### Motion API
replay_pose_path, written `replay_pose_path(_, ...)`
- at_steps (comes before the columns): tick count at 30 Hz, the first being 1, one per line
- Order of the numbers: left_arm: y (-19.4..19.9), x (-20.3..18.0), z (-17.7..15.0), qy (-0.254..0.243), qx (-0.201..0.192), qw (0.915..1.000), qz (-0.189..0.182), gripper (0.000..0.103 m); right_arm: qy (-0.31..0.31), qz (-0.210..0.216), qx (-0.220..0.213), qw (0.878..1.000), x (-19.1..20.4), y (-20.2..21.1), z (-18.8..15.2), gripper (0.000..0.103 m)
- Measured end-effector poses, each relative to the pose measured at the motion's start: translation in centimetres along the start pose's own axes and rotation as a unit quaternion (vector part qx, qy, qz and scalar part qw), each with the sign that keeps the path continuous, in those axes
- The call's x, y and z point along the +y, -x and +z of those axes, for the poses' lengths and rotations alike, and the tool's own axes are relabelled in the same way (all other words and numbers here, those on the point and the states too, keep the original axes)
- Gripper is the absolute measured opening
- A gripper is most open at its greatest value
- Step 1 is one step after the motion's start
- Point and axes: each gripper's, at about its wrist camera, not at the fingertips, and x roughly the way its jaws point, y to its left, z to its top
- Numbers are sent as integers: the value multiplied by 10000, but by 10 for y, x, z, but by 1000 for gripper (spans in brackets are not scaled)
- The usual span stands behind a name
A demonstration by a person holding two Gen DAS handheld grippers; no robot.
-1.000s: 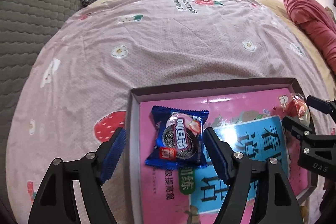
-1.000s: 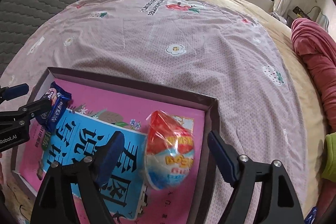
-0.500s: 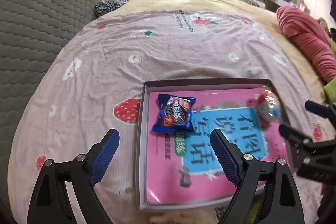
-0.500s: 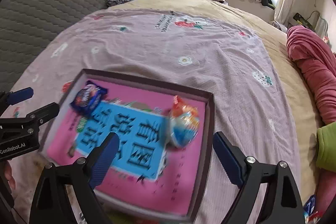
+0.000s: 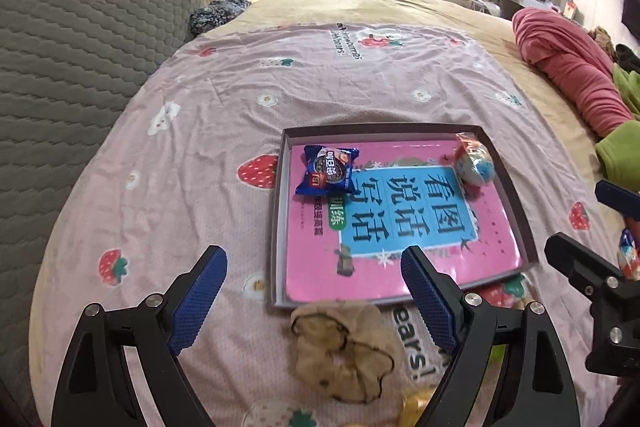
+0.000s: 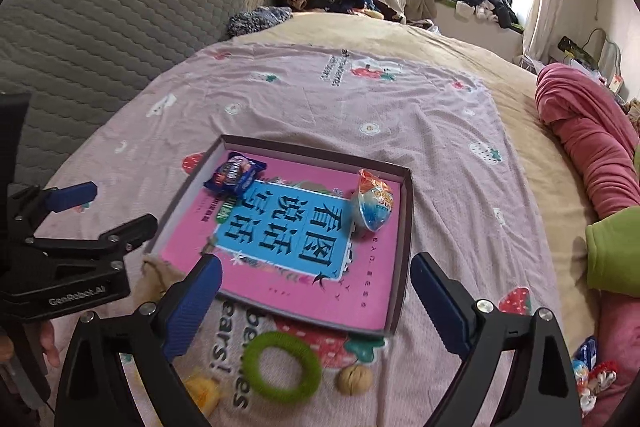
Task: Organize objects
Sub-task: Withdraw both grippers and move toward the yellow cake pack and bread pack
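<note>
A shallow grey tray holding a pink and blue book lies on the pink bedspread. A blue cookie packet rests at the book's far left corner, and a wrapped egg-shaped sweet at its far right. My left gripper hangs open above the tray's near left corner, holding nothing. My right gripper hovers over the near edge, its jaws opening with nothing between the pads. In front of the tray lie a beige scrunchie, a green ring and a walnut.
A yellow item lies by the green ring. Small wrapped sweets sit at the near right. A grey quilted headboard borders the left, and a rolled pink blanket and green cloth the right. Clothes are piled at the back.
Both grippers have pulled back and upward from the tray and spread wider. The cookie packet and the egg sweet stay lying in the tray, and the items in front came into view.
</note>
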Motion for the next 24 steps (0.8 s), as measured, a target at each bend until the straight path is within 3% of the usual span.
replay_pose_path(24,101,-19,-71,-60,-225,9991,-349,90,161,-156,-363,9991,15,110,-62,96)
